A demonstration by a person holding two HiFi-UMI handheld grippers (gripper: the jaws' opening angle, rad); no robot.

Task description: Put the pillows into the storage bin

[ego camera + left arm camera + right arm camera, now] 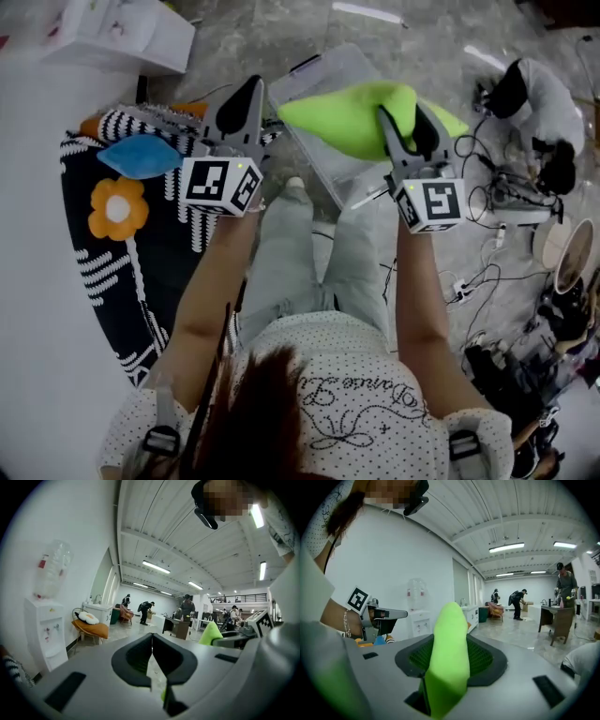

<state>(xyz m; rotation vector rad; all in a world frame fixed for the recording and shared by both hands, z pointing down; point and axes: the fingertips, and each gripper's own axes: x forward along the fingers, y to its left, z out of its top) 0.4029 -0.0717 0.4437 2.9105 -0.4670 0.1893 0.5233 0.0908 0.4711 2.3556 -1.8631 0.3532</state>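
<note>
Right gripper, jaws clamped on the green pillow over the storage bin, upper centre; left gripper jaws closed, empty. Held by one edge, the pillow may sag, catch the bin's rim and spill out.

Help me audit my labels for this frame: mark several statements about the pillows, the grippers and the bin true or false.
1. The right gripper is clamped on the green pillow. True.
2. The left gripper grips the green pillow too. False: its jaws are shut together with no pillow between them.
3. The blue pillow lies inside the storage bin. False: it lies on the black-and-white rug, left of the bin.
4. In the head view, the green pillow covers part of the clear storage bin. True.
</note>
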